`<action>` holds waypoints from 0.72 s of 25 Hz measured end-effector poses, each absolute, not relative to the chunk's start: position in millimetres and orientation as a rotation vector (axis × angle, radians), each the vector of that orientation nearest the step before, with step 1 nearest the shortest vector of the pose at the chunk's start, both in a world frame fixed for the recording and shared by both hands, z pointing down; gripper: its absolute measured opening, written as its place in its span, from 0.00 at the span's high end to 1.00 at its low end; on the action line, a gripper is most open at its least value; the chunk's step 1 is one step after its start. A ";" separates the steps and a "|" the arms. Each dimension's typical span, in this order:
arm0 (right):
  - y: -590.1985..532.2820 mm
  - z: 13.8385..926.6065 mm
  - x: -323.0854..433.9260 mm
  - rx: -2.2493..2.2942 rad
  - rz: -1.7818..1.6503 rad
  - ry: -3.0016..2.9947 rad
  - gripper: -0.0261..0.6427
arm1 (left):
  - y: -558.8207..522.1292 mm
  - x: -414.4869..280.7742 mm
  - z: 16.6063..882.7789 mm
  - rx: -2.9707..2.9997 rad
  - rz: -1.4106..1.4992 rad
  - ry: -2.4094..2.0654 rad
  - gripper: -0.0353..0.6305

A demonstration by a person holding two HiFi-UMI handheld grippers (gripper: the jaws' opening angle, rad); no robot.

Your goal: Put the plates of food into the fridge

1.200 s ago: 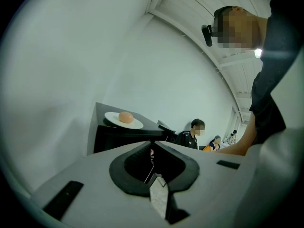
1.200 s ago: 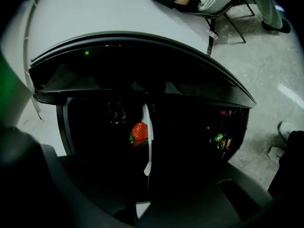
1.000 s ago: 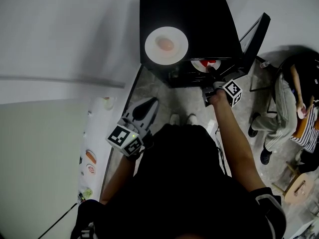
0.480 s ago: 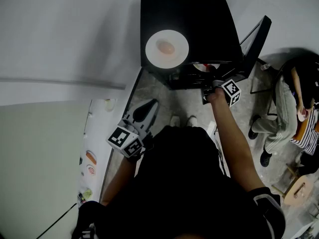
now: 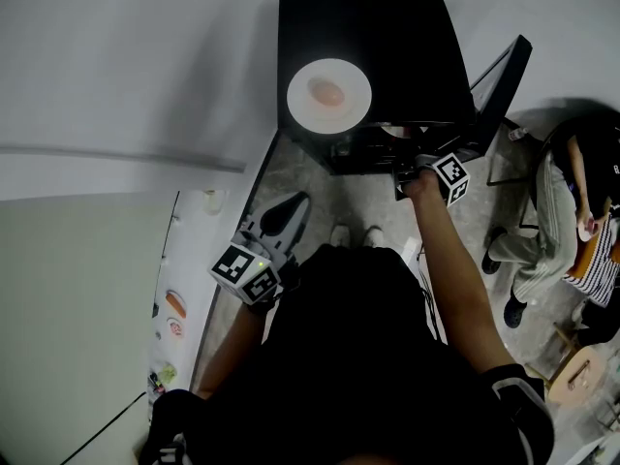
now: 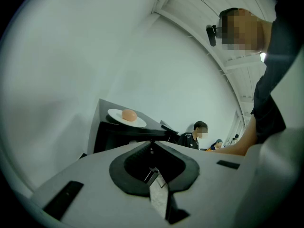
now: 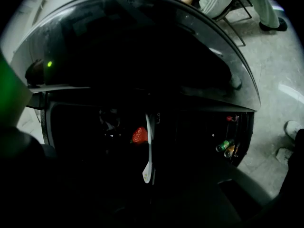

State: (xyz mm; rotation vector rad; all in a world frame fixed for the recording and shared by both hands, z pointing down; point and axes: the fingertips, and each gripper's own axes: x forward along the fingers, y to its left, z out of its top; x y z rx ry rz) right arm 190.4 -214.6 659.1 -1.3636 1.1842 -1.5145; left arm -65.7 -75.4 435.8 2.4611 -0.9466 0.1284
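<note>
Centre frame, my right gripper (image 7: 149, 127) clamps the rim of a plate (image 7: 147, 160) inside the dark fridge (image 5: 387, 37). My left gripper (image 6: 152, 144) is clenched, empty. Tilting the plate could spill its strawberry (image 7: 139, 135).

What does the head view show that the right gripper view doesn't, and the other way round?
Only the head view shows the white plate with a round peach-coloured food on top of the black fridge, the empty left gripper held low, and the right gripper at the fridge opening. Only the right gripper view shows the dark inside: a strawberry on the second plate, held edge-on between its jaws, and cans in the door. Both show the fridge, its open door and a seated person.
</note>
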 end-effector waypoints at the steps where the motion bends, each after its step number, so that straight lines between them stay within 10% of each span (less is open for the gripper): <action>1: -214.2 658.8 191.2 -1.357 -1.513 1.187 0.91 | -75.2 -64.6 435.2 2.464 0.127 -0.945 0.91; 6: -206.6 656.2 201.1 -1.393 -1.467 1.234 0.76 | -74.0 -63.3 432.8 2.473 0.115 -0.942 0.91; 18: -155.7 617.5 200.8 -1.533 -1.305 1.655 0.81 | -74.5 -56.1 429.2 2.475 0.060 -0.899 0.91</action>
